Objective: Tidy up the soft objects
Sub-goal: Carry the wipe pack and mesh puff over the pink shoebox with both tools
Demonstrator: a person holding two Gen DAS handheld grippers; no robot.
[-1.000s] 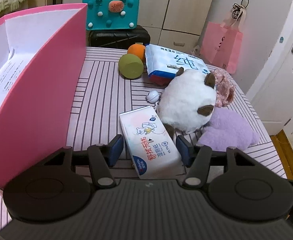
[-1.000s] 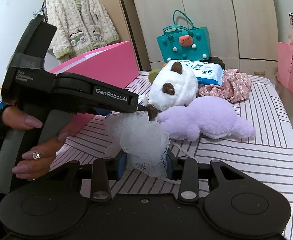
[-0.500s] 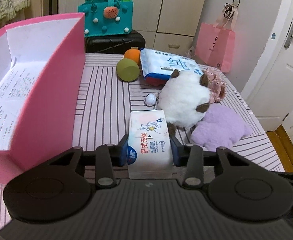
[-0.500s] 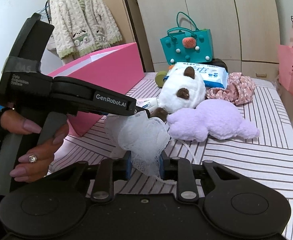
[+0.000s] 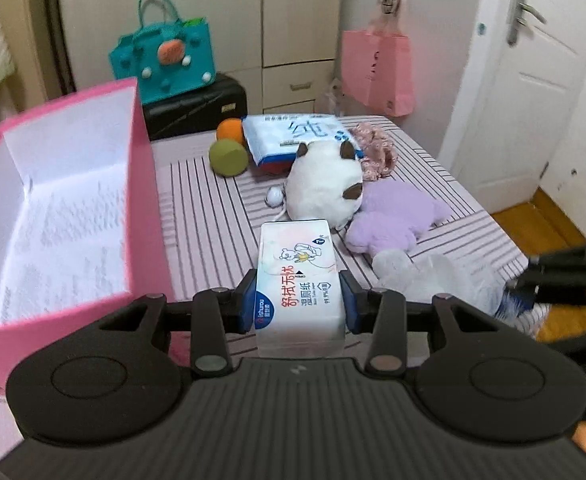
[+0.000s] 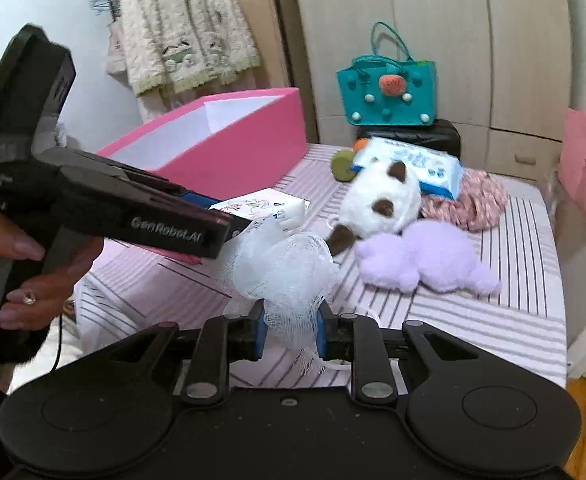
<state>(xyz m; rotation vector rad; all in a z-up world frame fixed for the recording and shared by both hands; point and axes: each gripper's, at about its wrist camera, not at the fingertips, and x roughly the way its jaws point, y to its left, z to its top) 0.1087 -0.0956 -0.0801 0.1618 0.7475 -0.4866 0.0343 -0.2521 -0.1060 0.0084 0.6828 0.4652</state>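
Note:
My left gripper (image 5: pixel 299 300) is shut on a white wet-wipes pack (image 5: pixel 297 276) and holds it above the striped table, right of the open pink box (image 5: pixel 53 208). My right gripper (image 6: pixel 289 330) is shut on a white mesh bath puff (image 6: pixel 281 264), lifted off the table; the puff also shows in the left wrist view (image 5: pixel 425 272). The pack shows in the right wrist view (image 6: pixel 265 208) in the left gripper. A white plush (image 5: pixel 325 184) and a purple plush (image 5: pixel 393 220) lie on the table.
At the table's far end lie a large wipes pack (image 5: pixel 293 136), a green ball (image 5: pixel 228 157), an orange ball (image 5: pixel 231 130) and a floral scrunchie (image 5: pixel 373 148). A teal bag (image 5: pixel 165 60) on a black case and a pink bag (image 5: pixel 377 72) stand behind.
My left gripper closed on the wipes pack and lifted it, rising and backing away. My right gripper tightened on the mesh puff and lifted with it.

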